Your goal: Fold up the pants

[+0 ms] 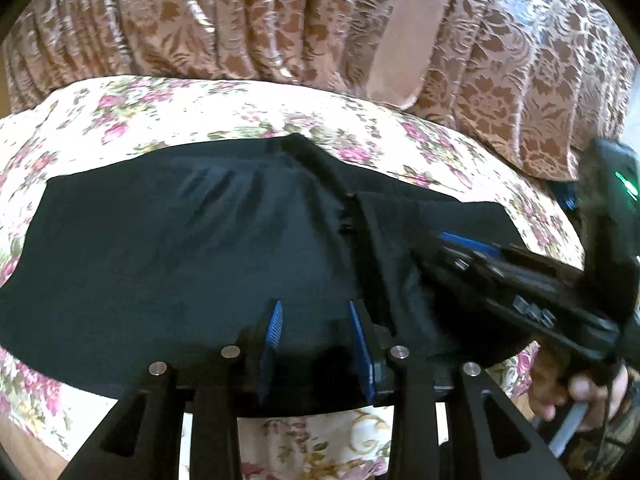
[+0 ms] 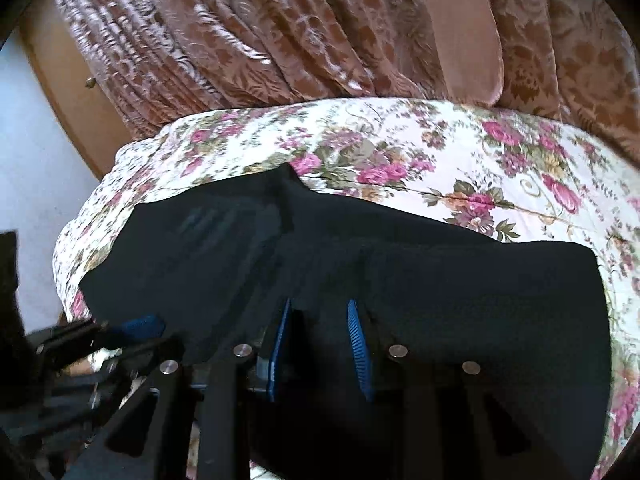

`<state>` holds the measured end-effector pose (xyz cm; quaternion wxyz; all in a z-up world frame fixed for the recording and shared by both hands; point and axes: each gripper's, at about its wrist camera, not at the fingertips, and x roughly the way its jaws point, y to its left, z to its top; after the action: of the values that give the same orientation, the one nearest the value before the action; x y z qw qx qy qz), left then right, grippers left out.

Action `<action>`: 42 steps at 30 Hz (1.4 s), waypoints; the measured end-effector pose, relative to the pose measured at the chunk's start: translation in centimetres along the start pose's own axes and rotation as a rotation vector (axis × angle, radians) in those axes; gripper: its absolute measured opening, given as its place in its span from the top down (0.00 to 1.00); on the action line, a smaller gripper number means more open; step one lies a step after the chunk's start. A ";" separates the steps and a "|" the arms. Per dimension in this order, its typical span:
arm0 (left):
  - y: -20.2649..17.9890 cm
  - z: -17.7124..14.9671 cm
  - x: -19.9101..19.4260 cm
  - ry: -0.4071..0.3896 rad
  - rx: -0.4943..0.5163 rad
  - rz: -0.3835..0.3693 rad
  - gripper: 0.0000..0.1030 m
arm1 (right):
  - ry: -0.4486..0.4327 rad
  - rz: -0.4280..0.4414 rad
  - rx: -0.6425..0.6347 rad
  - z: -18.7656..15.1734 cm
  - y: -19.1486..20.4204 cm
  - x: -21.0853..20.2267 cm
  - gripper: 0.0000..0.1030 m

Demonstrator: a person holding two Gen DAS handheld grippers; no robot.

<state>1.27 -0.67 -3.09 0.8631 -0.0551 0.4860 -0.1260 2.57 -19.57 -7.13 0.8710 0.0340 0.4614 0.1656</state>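
Note:
Black pants [image 1: 168, 248] lie folded across a floral bedspread [image 1: 132, 120]. My left gripper [image 1: 315, 308] hovers over their near edge, open, its blue pads apart and nothing pinched. My right gripper [image 1: 400, 232] reaches in from the right over a raised fold of the pants. In the right wrist view the pants [image 2: 460, 288] drape up around the right gripper [image 2: 318, 306], and black cloth fills the gap between its blue pads. The left gripper [image 2: 136, 328] shows at the lower left, at the edge of the cloth.
A brown patterned curtain [image 1: 240, 20] hangs behind the bed. A hand [image 1: 560, 392] holds the right gripper's handle. Wooden furniture [image 2: 60, 80] and pale floor [image 2: 28, 168] lie beyond the bed's left end.

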 end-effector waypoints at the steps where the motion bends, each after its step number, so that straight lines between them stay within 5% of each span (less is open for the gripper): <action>1: 0.4 -0.1 -0.2 -0.002 -0.010 0.008 0.67 | -0.004 0.007 -0.010 -0.4 0.5 -0.5 0.71; 20: 8.1 -1.8 -2.9 -0.032 -0.219 0.019 0.59 | 0.078 0.045 -0.058 -4.6 3.0 0.3 0.71; 33: 21.7 -5.5 -8.1 -0.135 -0.699 -0.059 0.52 | 0.033 0.081 -0.009 -5.1 2.2 0.3 0.69; 42: 27.2 -9.1 -7.8 -0.179 -1.023 -0.178 0.54 | 0.029 0.078 -0.015 -5.2 2.3 0.3 0.69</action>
<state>-5.92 27.90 -7.38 0.7498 -0.5210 0.4034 0.0598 -2.08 -17.83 -9.84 0.8573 0.0430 0.4710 0.2032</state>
